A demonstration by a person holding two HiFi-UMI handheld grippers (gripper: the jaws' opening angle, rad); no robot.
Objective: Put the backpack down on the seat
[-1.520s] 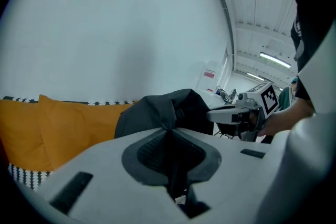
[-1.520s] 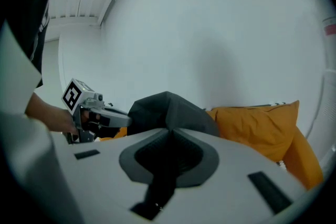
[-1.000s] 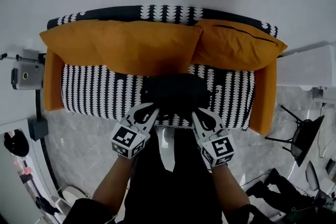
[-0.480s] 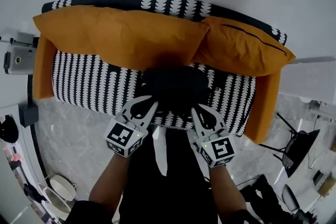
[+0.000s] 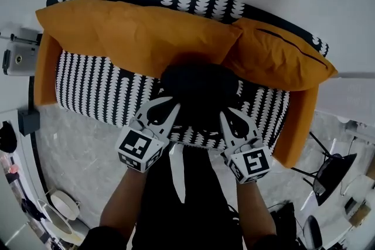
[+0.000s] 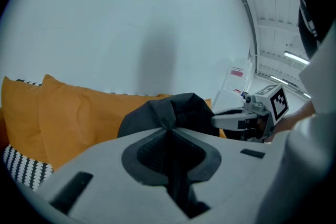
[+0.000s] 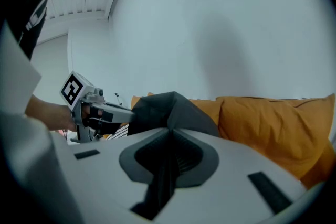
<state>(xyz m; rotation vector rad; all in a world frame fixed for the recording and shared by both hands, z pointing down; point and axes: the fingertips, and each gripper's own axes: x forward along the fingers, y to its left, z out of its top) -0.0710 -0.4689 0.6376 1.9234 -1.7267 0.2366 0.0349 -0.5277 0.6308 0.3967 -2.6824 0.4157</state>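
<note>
While the left gripper (image 5: pixel 166 109) and right gripper (image 5: pixel 229 116) stay clenched on the backpack (image 5: pixel 199 91), it's shifted deeper over the seat (image 5: pixel 94 88), toward its back edge, so set-down looks close.

Two matching tools are seen: the left gripper (image 5: pixel 170 109) and the right gripper (image 5: pixel 227 116) are each moulded in light grey, with broad jaws tapering to a point and a dark grey ribbed recess set into the upper face. A white cube (image 5: pixel 139 149) printed with black square markers is fixed at the rear of each. Dark clothing (image 5: pixel 196 208) is worn, the forearms (image 5: pixel 124 202) are left bare, and a pale strip (image 5: pixel 176 175) is seen down the front.
</note>
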